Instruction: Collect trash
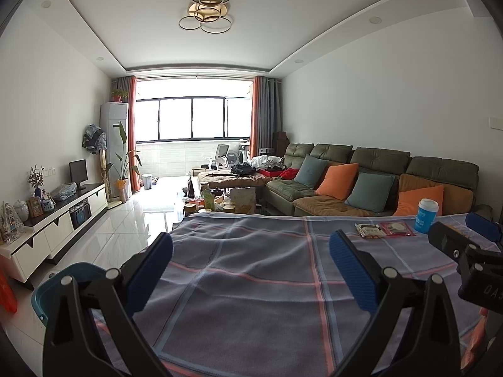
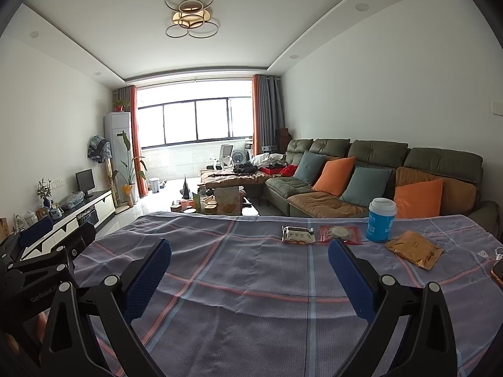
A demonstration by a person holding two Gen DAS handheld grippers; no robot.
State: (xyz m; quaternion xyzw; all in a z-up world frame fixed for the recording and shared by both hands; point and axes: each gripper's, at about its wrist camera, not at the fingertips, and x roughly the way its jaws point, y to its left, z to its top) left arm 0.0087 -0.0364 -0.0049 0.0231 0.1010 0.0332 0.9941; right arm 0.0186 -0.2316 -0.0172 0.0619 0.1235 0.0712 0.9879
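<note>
On the plaid-clothed table (image 2: pixel 239 308) lie a brown-and-white snack wrapper (image 2: pixel 298 234), a red packet (image 2: pixel 340 234) and a gold foil packet (image 2: pixel 413 248). A blue cup with a white lid (image 2: pixel 381 220) stands upright between the red and gold packets. My right gripper (image 2: pixel 250 251) hovers open over the cloth, short of the wrapper and holding nothing. In the left wrist view the wrapper (image 1: pixel 369 230), red packet (image 1: pixel 396 228) and cup (image 1: pixel 426 215) sit far right. My left gripper (image 1: pixel 251 246) is open and holds nothing above bare cloth; the right gripper (image 1: pixel 462 229) shows beside it.
A teal bin (image 1: pixel 72 279) sits on the floor by the table's left edge. A phone (image 2: pixel 498 271) lies at the table's right edge. Beyond the far edge are a green sofa (image 2: pixel 361 169) with cushions, a cluttered coffee table (image 2: pixel 217 204) and a TV cabinet (image 1: pixel 63 216).
</note>
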